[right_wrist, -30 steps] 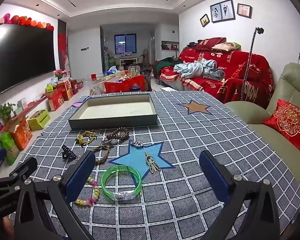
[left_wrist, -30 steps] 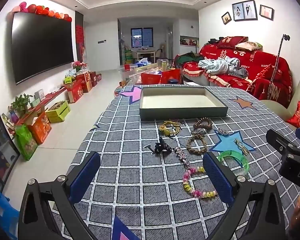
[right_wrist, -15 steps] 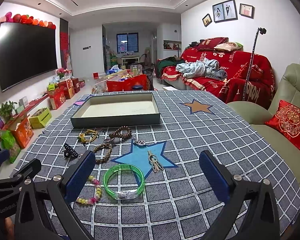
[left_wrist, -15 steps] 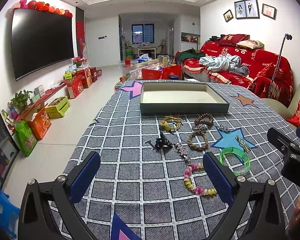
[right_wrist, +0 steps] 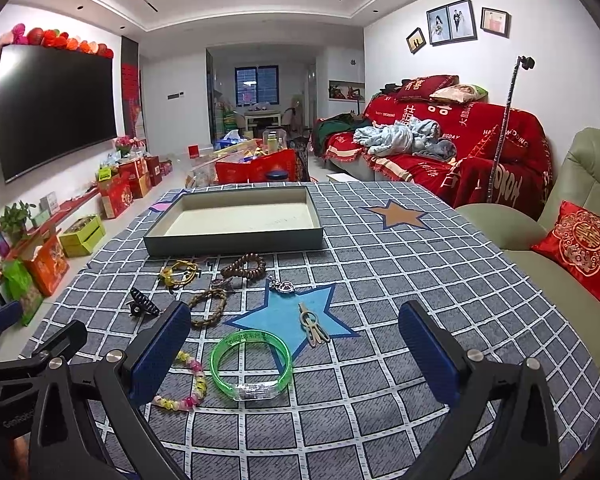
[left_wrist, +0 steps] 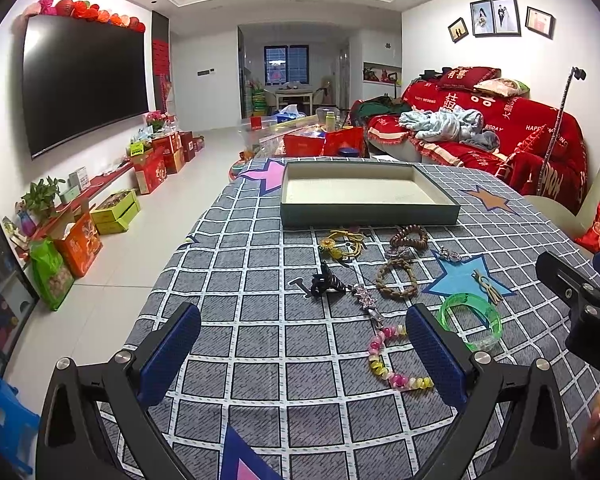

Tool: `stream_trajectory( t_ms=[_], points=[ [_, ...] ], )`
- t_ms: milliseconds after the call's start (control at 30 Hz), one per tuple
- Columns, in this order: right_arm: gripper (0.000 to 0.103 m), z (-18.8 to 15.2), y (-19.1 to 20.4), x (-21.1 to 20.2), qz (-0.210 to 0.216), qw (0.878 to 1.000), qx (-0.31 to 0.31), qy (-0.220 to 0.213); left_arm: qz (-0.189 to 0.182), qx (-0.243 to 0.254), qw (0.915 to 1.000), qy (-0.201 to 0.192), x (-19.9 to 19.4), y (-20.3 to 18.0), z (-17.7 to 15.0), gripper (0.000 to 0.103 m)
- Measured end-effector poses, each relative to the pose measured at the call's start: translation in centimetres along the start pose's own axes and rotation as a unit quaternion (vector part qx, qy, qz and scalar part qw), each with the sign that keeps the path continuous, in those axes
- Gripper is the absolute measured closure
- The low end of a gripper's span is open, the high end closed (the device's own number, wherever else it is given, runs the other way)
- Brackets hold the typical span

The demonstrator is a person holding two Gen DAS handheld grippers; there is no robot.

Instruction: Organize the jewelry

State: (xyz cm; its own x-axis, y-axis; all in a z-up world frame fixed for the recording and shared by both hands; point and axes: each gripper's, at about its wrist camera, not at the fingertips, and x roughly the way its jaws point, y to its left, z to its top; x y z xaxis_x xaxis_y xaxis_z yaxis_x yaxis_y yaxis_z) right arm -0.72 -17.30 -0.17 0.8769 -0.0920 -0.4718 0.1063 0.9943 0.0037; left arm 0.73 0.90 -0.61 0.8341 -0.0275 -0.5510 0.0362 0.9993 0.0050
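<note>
Both grippers hang over the near edge of the table [left_wrist: 260, 344], which is covered in a grey grid cloth, and neither has hold of anything. The left gripper [left_wrist: 302, 354] has its blue-padded fingers spread wide with bare cloth between them; the right gripper [right_wrist: 294, 354] is spread just as wide. The jewelry lies loose in the middle of the table, all of it outside the shallow grey tray [left_wrist: 364, 216] that sits toward the far edge. The left wrist view shows the whole pastel bead bracelet [left_wrist: 392, 364] just inside its right finger, and a silver hair clip [left_wrist: 366, 304] running from those beads toward the black claw clip [left_wrist: 324, 285]; in the right wrist view that silver clip is hidden behind the left finger and the beads are half covered. The right wrist view gives the clearer look at the green bangle [right_wrist: 251, 364], lying flat between its fingers at the blue star's near point, with a beige clip [right_wrist: 314, 326] on the star and a small silver pendant [right_wrist: 283, 286] at the star's far tip. Nearer the tray lie a yellow cord bracelet [left_wrist: 340, 242], a dark wooden bead bracelet [left_wrist: 410, 236] and a braided brown bracelet [left_wrist: 396, 278]. Only the right wrist view shows the green armchair [right_wrist: 580, 200] and its red cushion [right_wrist: 584, 248] beside the table's right edge.
</note>
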Motion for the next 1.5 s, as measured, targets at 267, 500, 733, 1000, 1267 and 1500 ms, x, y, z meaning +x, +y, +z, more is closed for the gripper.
stream_trajectory(
  t_ms=[267,500,733,1000,1267,1500],
  points=[
    [0.000,0.13,0.01,-0.05,0.001,1.000,0.000,-0.001,0.000,-0.001,1.0000,0.001,0.08,-0.01,0.00,0.000],
    [0.000,0.25,-0.02,-0.13,0.001,1.000,0.000,-0.001,0.001,-0.002,1.0000,0.004,0.34,0.07,-0.08,0.000],
    [0.000,0.26,0.03,-0.11,0.001,1.000,0.000,-0.002,0.003,-0.003,1.0000,0.003,0.31,0.19,-0.18,0.000],
    [0.000,0.25,0.07,-0.13,0.002,1.000,0.001,-0.002,0.003,-0.004,1.0000,0.005,0.25,0.19,-0.18,0.000],
    [0.000,0.17,0.00,-0.12,0.002,1.000,0.001,-0.001,0.005,-0.007,0.9999,0.008,0.33,0.28,-0.20,0.000],
    [0.000,0.24,0.15,-0.11,0.003,1.000,0.000,-0.002,0.006,-0.007,0.9999,0.010,0.35,0.35,-0.20,0.000]
  ],
)
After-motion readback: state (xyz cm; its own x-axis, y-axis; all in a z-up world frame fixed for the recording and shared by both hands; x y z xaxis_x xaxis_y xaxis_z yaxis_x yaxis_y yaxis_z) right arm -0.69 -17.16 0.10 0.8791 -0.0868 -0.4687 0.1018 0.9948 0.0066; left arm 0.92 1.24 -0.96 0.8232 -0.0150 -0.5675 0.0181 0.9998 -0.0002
